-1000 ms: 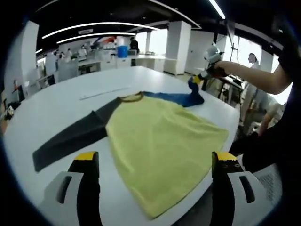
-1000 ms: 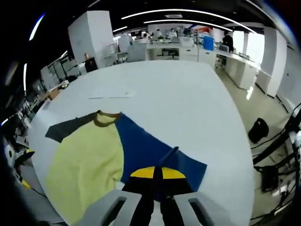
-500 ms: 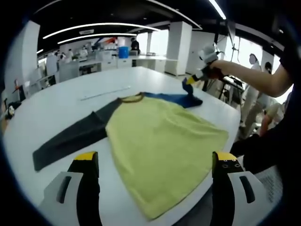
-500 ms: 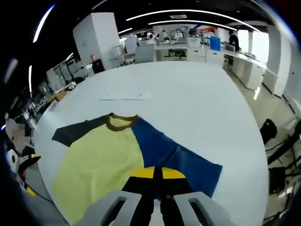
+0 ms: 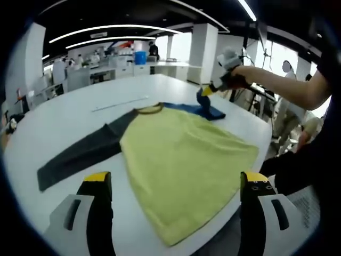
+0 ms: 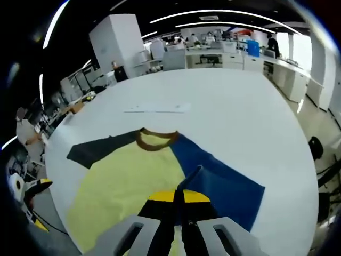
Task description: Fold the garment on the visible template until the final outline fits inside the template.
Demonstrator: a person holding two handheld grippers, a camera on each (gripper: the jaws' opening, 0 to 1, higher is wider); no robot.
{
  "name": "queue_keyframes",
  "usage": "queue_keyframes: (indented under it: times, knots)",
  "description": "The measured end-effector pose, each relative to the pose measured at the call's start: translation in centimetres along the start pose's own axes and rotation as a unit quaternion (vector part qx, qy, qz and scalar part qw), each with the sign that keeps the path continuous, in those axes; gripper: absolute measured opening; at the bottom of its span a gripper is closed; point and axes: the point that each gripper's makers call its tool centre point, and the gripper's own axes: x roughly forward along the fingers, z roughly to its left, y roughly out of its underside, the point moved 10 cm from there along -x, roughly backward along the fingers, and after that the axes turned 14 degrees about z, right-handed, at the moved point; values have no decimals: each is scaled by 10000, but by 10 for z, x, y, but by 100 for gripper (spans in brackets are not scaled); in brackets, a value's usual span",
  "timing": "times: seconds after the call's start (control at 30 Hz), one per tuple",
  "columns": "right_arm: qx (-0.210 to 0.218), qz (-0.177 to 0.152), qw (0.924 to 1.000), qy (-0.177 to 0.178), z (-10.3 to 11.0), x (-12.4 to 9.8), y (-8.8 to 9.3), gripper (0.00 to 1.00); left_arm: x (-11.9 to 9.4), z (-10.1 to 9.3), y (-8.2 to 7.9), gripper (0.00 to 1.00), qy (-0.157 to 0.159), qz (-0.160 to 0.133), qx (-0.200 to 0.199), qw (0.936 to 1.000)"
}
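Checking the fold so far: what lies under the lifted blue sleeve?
The blue sleeve, pinched by the right gripper, overlaps the yellow body and white table. Anything beneath is covered.

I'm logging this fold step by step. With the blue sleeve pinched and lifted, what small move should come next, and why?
Probably carry the blue sleeve further over the yellow body and lay it flat. The right gripper is shut on its cuff, lifted off the table, while the grey sleeve lies spread out and the left gripper hangs open.
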Motion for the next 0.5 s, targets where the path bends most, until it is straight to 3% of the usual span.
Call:
queue_keyframes:
  times: [0.5]
  knots:
    - [5,114,9998,-181,21,22,-15,0,2,0,-1,96,89,-96,-23,9999]
